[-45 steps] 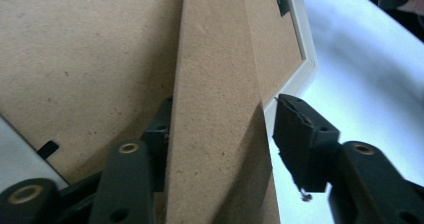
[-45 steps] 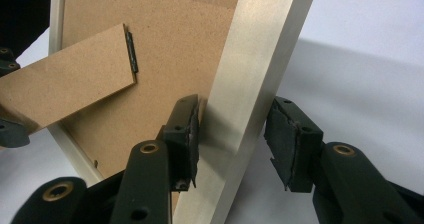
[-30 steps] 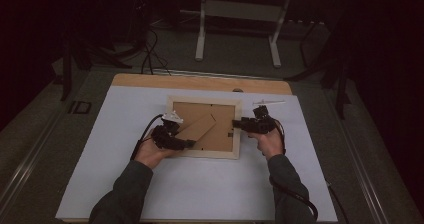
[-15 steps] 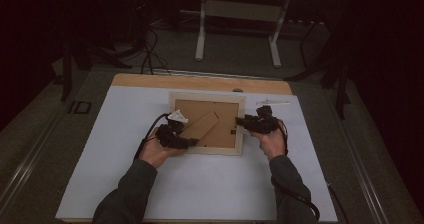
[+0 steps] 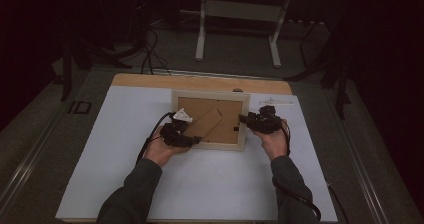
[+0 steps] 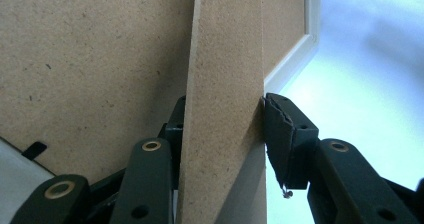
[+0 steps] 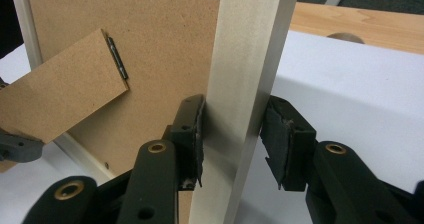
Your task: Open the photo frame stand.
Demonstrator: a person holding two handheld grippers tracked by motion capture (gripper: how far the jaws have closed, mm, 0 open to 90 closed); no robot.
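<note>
**Both grippers on the picture frame, back side up**

Frame position: the picture frame sits face down on the white sheet covering the table, roughly mid-table, just short of the bare wooden strip at the far edge. Brown backing board faces up. Its hinged stand leg runs diagonally across the backing, from upper right down toward your left hand.

Left gripper: you're at the frame's near-left corner. In the left gripper view the stand leg runs straight up between the jaws. The right pad touches the leg's edge; the left pad is mostly hidden behind the leg, seemingly against its other side. Jaws have just been closing with the leg between them. I read it as a grip on the leg. The leg is lifted off the backing board and casts a shadow on it. White frame border shows at the upper right of that view.

Right gripper: you're at the frame's right rail, about mid-height. In the right gripper view the pale rail stands between the pads. The left pad sits against the rail's inner side. The right pad is just beside the outer side; I can't tell if there's a sliver of gap. Jaws have just been closing with the rail between them. Call it clamped on the rail, low confidence on the outer pad.

That view also shows the stand leg's metal hinge on the backing.
</note>
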